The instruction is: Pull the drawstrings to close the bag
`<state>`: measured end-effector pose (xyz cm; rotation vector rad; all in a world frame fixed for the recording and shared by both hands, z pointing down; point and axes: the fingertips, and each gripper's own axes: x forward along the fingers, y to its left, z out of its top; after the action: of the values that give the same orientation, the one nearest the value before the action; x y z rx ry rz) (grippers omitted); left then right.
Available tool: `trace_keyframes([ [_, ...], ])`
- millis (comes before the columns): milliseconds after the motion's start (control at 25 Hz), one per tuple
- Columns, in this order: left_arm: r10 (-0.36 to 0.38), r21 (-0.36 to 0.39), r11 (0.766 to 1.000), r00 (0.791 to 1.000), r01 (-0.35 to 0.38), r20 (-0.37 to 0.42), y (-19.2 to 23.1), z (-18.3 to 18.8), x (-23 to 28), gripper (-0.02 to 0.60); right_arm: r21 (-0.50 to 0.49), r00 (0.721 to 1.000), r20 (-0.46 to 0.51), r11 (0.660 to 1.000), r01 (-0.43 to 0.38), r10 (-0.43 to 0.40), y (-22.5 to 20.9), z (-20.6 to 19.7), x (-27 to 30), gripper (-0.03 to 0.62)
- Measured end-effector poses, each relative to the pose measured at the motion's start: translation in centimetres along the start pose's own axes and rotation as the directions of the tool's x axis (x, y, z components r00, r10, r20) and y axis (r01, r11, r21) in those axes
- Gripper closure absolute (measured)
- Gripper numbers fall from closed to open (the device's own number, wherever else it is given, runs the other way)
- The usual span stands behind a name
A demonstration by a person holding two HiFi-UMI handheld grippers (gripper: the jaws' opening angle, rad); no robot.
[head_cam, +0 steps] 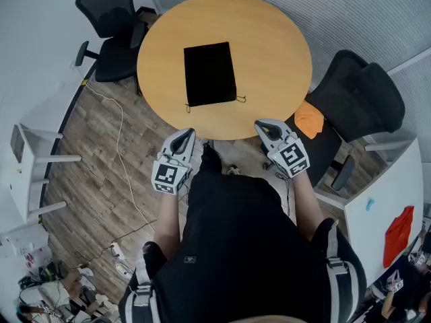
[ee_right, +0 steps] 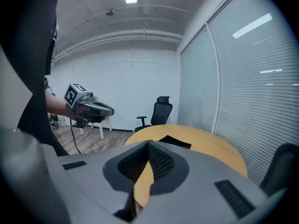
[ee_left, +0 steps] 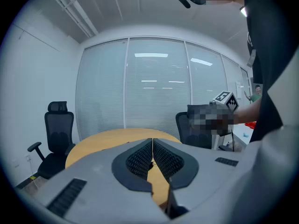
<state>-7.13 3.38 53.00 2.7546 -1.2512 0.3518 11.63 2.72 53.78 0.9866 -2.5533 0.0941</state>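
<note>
A flat black drawstring bag (head_cam: pixel 210 73) lies in the middle of the round wooden table (head_cam: pixel 269 52), its mouth toward me. Thin cords stick out at the mouth's corners (head_cam: pixel 241 99). My left gripper (head_cam: pixel 186 137) hovers just off the table's near edge, left of the bag's mouth, jaws shut and empty. My right gripper (head_cam: pixel 260 126) hangs at the near edge on the right, also shut and empty. In the left gripper view the shut jaws (ee_left: pixel 152 143) point over the table (ee_left: pixel 103 141). The right gripper view shows shut jaws (ee_right: pixel 148 144) with the bag (ee_right: pixel 175 142) beyond.
A black office chair (head_cam: pixel 111 19) stands at the table's far left. Another (head_cam: pixel 360 103) stands at the right, with an orange cloth (head_cam: pixel 310 120) on its seat. A white cable (head_cam: pixel 121 133) runs across the wooden floor. A white desk (head_cam: pixel 380 200) is at the right.
</note>
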Motion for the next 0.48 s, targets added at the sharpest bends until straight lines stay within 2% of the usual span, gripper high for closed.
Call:
trace_keyframes([
  [480, 0.011, -0.002, 1.0, 1.0, -0.011, -0.009, 0.19, -0.49, -0.4, 0.565, 0.01, 1.0, -0.003, 1.0, 0.028, -0.028, -0.28, -0.38, -0.26, 0.537],
])
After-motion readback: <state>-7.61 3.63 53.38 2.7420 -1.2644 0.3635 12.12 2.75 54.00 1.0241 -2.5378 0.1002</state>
